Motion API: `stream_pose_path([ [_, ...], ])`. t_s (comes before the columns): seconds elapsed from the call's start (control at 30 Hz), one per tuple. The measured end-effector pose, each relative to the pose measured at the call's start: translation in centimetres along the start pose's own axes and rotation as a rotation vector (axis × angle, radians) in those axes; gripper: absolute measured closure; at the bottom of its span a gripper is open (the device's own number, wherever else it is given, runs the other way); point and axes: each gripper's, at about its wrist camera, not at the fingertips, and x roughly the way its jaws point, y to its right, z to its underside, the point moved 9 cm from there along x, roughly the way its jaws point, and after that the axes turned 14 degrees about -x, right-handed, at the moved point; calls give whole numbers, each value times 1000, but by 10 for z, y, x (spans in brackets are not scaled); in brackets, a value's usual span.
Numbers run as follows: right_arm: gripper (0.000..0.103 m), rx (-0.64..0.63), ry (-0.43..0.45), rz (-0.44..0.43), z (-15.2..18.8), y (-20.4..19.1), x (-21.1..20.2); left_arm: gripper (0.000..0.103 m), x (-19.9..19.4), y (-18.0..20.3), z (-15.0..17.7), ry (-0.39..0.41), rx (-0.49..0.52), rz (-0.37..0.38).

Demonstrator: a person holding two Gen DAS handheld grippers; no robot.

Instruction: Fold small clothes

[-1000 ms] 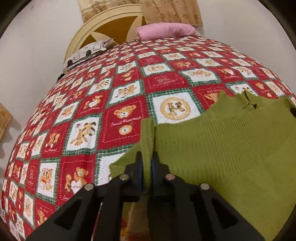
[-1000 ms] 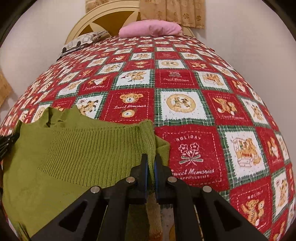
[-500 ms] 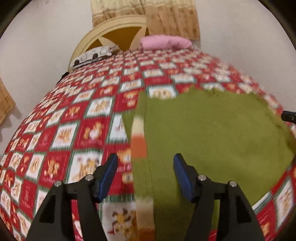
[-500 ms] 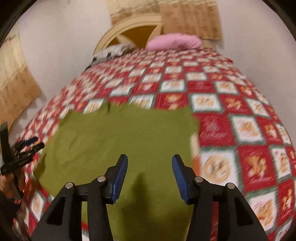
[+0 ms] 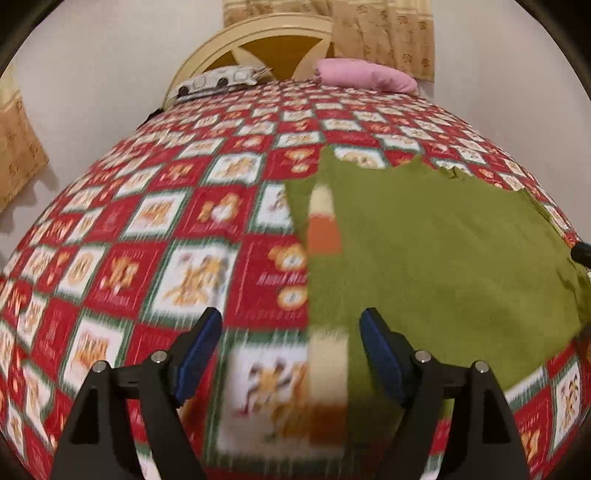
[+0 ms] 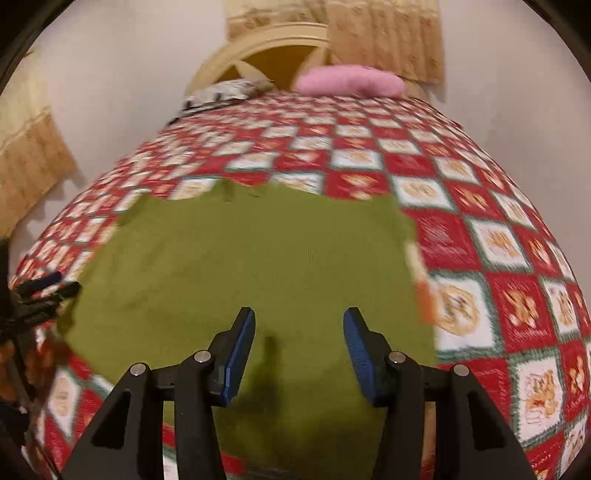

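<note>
A green knit garment (image 5: 436,251) lies spread flat on the red patterned bedspread (image 5: 147,229). A cream and orange striped strip (image 5: 324,229) runs along its left edge. My left gripper (image 5: 290,347) is open and empty, above that left edge. In the right wrist view the garment (image 6: 258,266) fills the middle, with the striped strip (image 6: 421,288) on its right edge. My right gripper (image 6: 299,354) is open and empty above the garment's near part. The left gripper also shows at the left edge of the right wrist view (image 6: 40,291).
A pink pillow (image 5: 365,74) and a patterned pillow (image 5: 218,81) lie at the cream headboard (image 5: 273,33) at the far end. Curtains (image 5: 384,33) hang behind. White walls flank the bed on both sides.
Both grippers opened and let go of the garment's edges, then drew back and up. The garment now lies flat on the bed, folded over with the ribbed hem out of sight.
</note>
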Motion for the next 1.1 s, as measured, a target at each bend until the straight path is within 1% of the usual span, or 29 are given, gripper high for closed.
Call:
stream_pose_path([
  [0.03,52,-30,8,-20,-6,-15,0,22,2,-3,7,-14,-6,2],
  [0.1,51,-81,12,-58,-12,-41,7,17,6,-5,14,-26,1,-11],
  [0.13,51,-100,8,-69,-12,-50,11,16,8,-6,16,-24,-5,-12],
  [0.2,51,-150,-41,-63,-7,-67,31,14,7,-8,16,-19,-12,-14],
  [0.23,51,-154,-72,-54,-4,-68,41,11,9,-8,16,-21,-15,-20],
  [0.27,49,-156,-120,-38,5,-69,53,9,10,-9,17,-25,-20,-21],
  [0.33,47,-171,-103,1,1,-71,55,7,13,-12,18,-34,-40,-13],
  [0.4,47,-160,-111,10,-2,-74,53,5,15,-15,17,-44,-64,-2],
  [0.5,47,-154,-56,-42,-21,-90,45,5,15,-15,19,-42,-67,2],
  [0.63,47,-229,-28,-102,-40,-140,49,4,15,-15,20,-43,-74,7],
  [0.7,47,-275,-40,-119,-42,-166,57,4,15,-17,20,-49,-83,19],
  [0.77,47,-305,-62,-117,-41,-181,70,4,16,-18,21,-55,-92,28],
  [0.83,47,-303,-83,-106,-40,-184,83,4,16,-18,22,-58,-93,29],
  [0.93,41,-271,-73,-111,-38,-184,89,4,17,-17,22,-57,-87,26],
  [1.1,37,-279,-53,-88,-39,-184,92,3,17,-16,22,-50,-74,11],
])
